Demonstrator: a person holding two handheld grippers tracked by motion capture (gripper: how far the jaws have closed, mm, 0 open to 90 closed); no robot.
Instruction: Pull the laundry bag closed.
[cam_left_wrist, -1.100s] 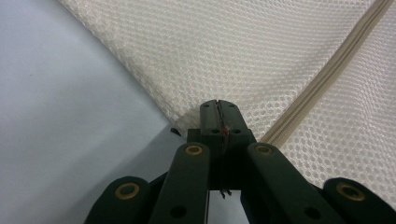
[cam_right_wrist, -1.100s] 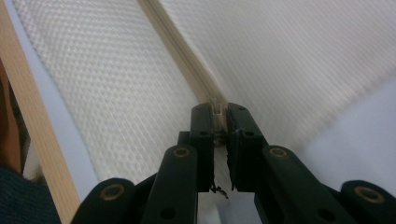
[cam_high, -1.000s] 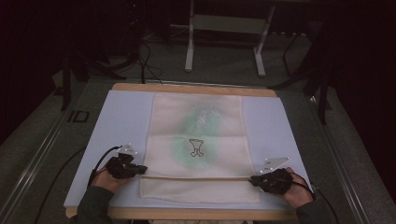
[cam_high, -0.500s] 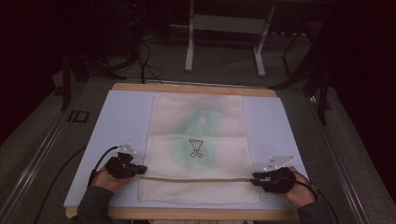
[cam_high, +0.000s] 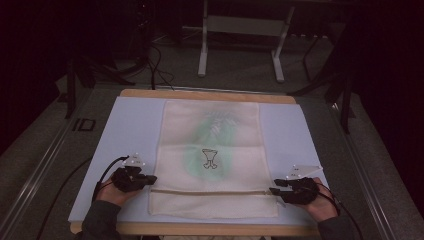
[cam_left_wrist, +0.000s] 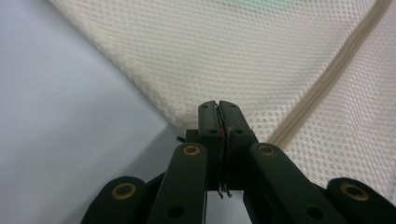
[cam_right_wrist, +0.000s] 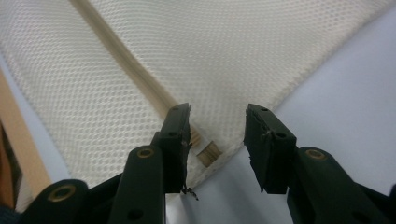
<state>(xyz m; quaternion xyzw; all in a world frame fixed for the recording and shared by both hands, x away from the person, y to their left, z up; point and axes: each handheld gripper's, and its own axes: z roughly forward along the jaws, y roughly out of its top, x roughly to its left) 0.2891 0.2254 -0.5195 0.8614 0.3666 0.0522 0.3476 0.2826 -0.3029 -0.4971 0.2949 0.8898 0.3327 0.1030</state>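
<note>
The cream mesh zippered laundry bag (cam_high: 212, 160) lies flat mid-table. Left gripper (cam_high: 148, 179) fingers pinch together at its edge, anchoring it; right gripper (cam_high: 275, 191) fingers have just been opening, nothing clamped, straddling the zipper's end.

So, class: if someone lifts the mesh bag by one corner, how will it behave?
The mesh bag would probably droop and fold, since it lies flat as thin open netting. It is likely light for its size, being mostly holes. The zip may stay a little straighter than the cloth. The right gripper has just been opening, with the bag's corner between its jaws.
</note>
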